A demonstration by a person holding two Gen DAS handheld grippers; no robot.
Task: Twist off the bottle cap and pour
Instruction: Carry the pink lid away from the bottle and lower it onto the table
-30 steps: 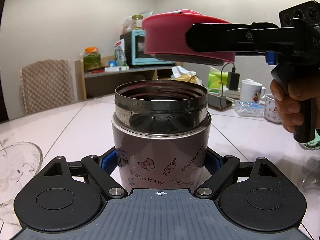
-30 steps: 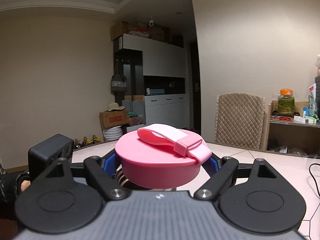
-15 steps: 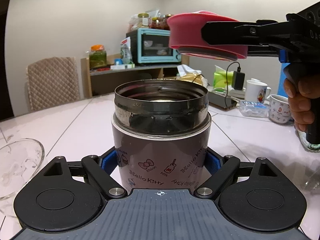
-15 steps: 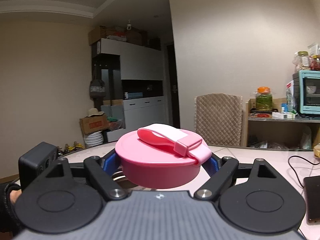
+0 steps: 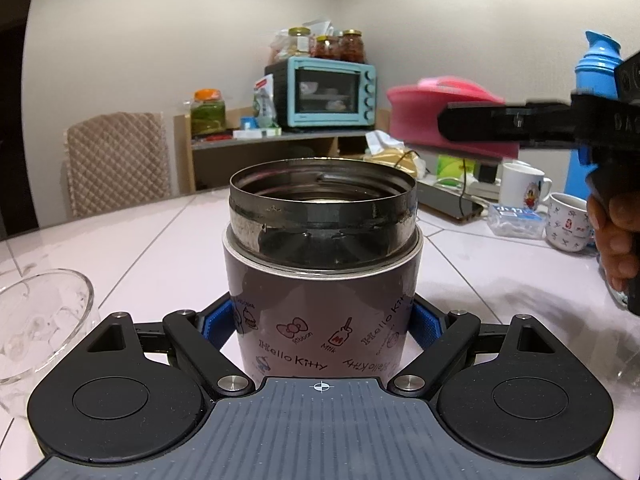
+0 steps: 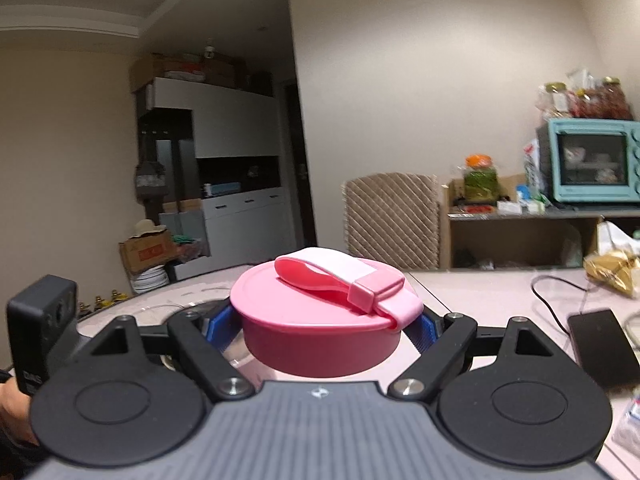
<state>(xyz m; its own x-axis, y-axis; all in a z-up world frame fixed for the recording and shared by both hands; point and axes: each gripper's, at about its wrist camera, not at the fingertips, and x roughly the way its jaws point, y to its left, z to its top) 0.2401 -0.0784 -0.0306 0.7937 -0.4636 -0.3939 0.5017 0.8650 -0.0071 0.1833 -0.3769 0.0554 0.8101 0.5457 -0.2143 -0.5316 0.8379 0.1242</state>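
The pale table point(image 5: 460, 264) carries the open Hello Kitty flask point(image 5: 320, 276), dead centre in the left wrist view, clamped at its lower body by the left gripper point(image 5: 320, 326). At two o'clock the right gripper point(image 6: 322, 330) holds the pink cap point(image 6: 320, 322) level, clear of the mouth. A glass bowl point(image 5: 36, 320) sits at nine o'clock. Unscrewing looks done; parking the cap seems in hand. Next, tip the flask steadily towards the bowl.
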